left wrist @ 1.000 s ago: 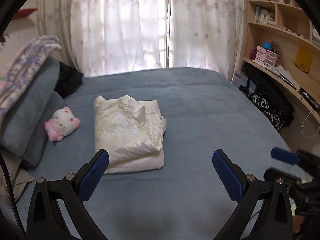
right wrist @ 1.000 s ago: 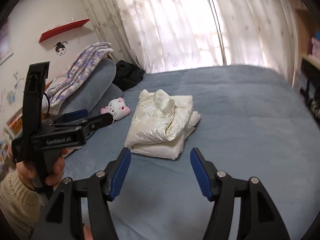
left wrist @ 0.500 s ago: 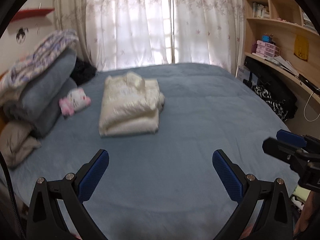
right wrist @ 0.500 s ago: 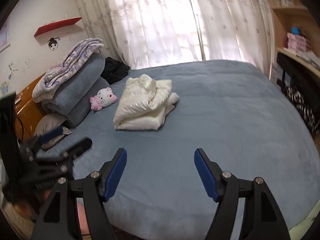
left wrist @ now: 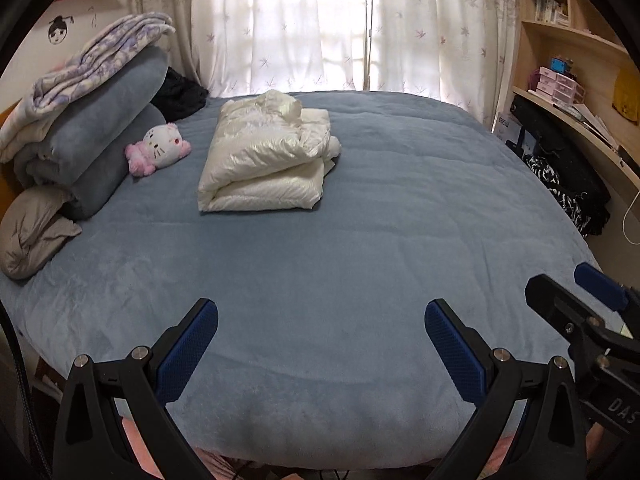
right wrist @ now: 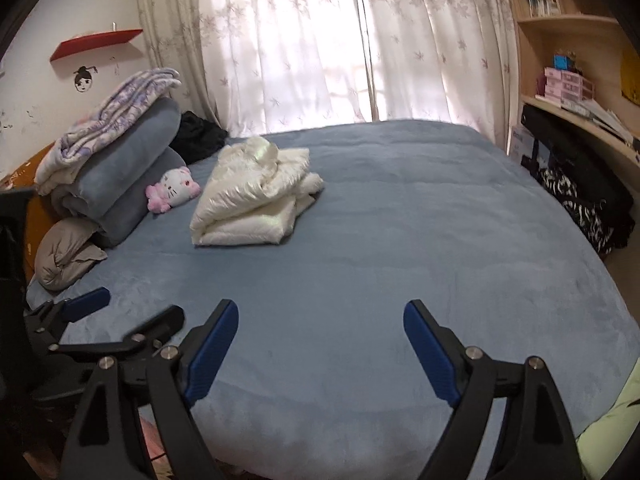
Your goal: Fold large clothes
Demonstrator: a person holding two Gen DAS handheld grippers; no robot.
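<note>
A cream puffy jacket [left wrist: 268, 156] lies folded in a compact bundle on the blue bed [left wrist: 360, 248], towards the far left; it also shows in the right wrist view [right wrist: 256, 196]. My left gripper [left wrist: 320, 320] is open and empty, held at the bed's near edge, far from the jacket. My right gripper [right wrist: 320, 320] is open and empty, also at the near edge. Each gripper shows in the other's view: the right gripper [left wrist: 576, 304] at the right edge, the left gripper [right wrist: 120, 320] at the lower left.
Rolled blue and patterned blankets [left wrist: 92, 108], a grey pillow [left wrist: 32, 232] and a pink plush cat [left wrist: 158, 150] lie along the bed's left side. A black garment [left wrist: 180, 96] sits at the far corner. Shelves and a black bag [left wrist: 568, 168] stand at the right. Curtains [left wrist: 340, 24] hang behind.
Both grippers have pulled back from the folded jacket to the bed's near edge, so the jacket looks farther away. Both stay open. The jacket has not moved.
</note>
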